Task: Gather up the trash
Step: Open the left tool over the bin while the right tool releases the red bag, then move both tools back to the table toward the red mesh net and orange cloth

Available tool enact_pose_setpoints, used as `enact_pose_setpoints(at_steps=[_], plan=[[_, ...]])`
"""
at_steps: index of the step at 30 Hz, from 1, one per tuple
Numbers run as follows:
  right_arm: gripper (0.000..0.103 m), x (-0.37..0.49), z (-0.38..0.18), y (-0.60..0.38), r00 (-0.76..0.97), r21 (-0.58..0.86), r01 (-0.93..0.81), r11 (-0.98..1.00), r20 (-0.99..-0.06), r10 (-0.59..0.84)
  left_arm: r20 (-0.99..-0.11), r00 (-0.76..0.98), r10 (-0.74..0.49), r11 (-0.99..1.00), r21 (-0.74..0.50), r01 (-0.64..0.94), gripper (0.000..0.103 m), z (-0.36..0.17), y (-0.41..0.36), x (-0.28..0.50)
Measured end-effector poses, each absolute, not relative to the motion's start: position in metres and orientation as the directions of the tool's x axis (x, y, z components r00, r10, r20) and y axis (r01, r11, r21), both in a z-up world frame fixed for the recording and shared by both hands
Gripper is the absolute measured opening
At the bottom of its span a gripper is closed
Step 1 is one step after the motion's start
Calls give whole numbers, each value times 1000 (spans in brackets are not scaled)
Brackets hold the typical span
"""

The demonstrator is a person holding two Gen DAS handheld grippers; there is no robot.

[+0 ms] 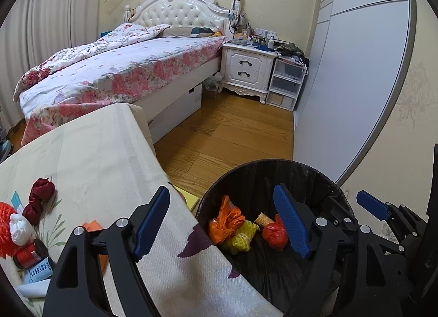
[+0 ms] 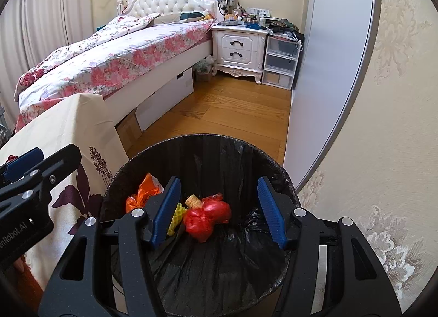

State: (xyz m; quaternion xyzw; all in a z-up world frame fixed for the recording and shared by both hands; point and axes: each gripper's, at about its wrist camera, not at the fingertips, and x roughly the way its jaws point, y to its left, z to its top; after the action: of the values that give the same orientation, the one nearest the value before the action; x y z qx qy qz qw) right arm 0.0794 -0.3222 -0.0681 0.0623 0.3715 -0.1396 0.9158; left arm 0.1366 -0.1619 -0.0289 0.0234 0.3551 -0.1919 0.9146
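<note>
My right tongs and left tongs both gape empty over the black-lined round bin; crumpled red plastic wrapper lies below, between the right pads.

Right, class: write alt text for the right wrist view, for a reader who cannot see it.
The open right gripper hangs empty over a black-lined trash bin that holds a red wrapper, an orange wrapper and a yellow foam net. Behind lie a wooden floor, a floral bed and a white nightstand.
</note>
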Motion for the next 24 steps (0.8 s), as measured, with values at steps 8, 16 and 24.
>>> enact_pose_setpoints(at_steps=[8,16,24], plan=[[57,74,-61,-308,698,9,268,963,-691,-188,-656,693,-297,944,-95,315,77,-21,-132,126],[57,74,-56,-279,709,14,203,979,-692,-137,-659,716,-231,968,-82,237,77,-16,-92,112],[57,72,-51,-237,720,15,103,995,-691,-64,-660,734,-161,986,-82,142,77,-13,-47,100]])
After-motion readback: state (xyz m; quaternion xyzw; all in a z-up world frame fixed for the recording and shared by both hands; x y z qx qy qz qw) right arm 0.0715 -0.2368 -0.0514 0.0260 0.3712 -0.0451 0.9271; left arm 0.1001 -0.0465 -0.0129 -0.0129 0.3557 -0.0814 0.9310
